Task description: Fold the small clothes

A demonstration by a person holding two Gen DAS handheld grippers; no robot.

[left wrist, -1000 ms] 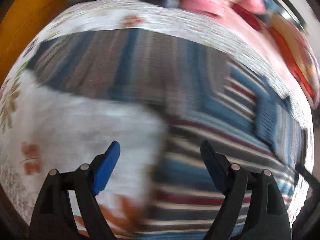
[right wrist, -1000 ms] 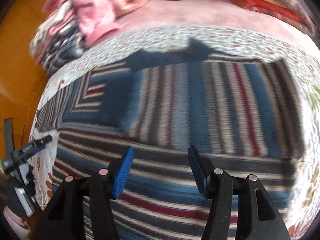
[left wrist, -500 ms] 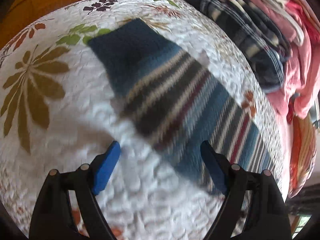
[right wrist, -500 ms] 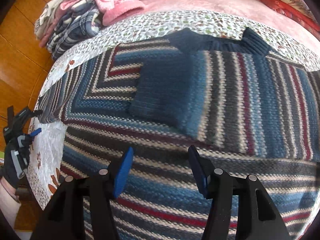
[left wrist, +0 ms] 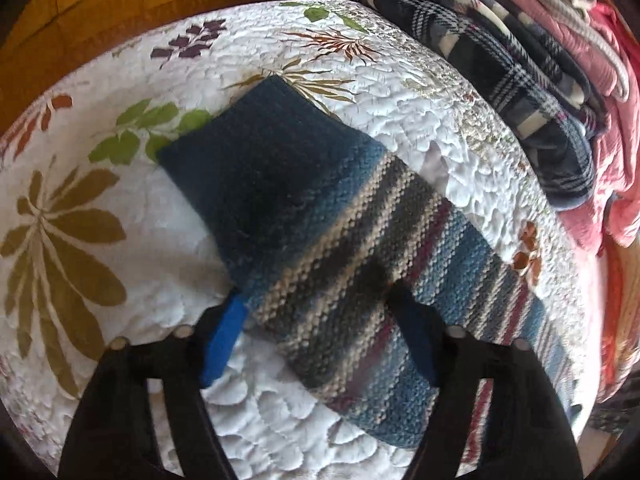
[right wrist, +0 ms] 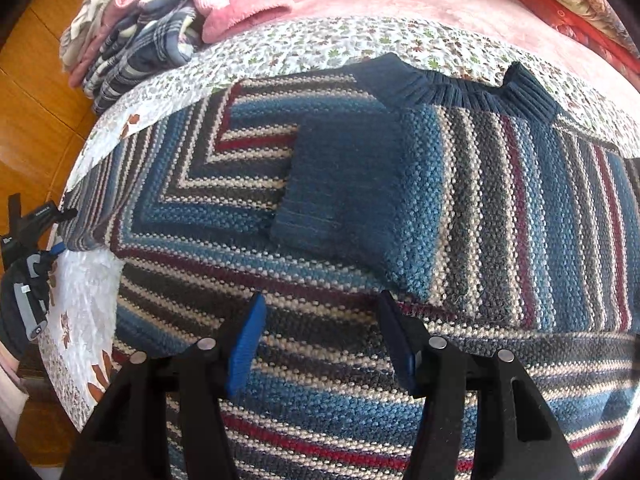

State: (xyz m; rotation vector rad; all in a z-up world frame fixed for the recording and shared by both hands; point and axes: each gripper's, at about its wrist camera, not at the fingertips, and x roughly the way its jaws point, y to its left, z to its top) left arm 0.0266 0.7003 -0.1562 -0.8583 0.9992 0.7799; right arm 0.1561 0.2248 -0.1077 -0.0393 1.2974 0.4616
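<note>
— Underfoot of it all?
— Quilted bedspread [left wrist: 132, 264], white with leaf prints, on a bed; orange wooden floor [right wrist: 36, 92] beyond the edge.
— Striped sweater [right wrist: 500, 216]?
— Spread flat on the quilt, one sleeve [right wrist: 352, 196] folded across the chest, other sleeve [left wrist: 320, 248] stretched outward.
— Left gripper [left wrist: 320, 340]?
— Spread wide, straddling that sleeve.
— Right gripper [right wrist: 320, 344]?
— Parted, empty, above the hem.
— Behind?
— Piled clothes [right wrist: 160, 36].

Orange wood floor [right wrist: 36, 92], bed w/ white floral quilt [left wrist: 132, 264], pink blanket [right wrist: 400, 0], daylight
</note>
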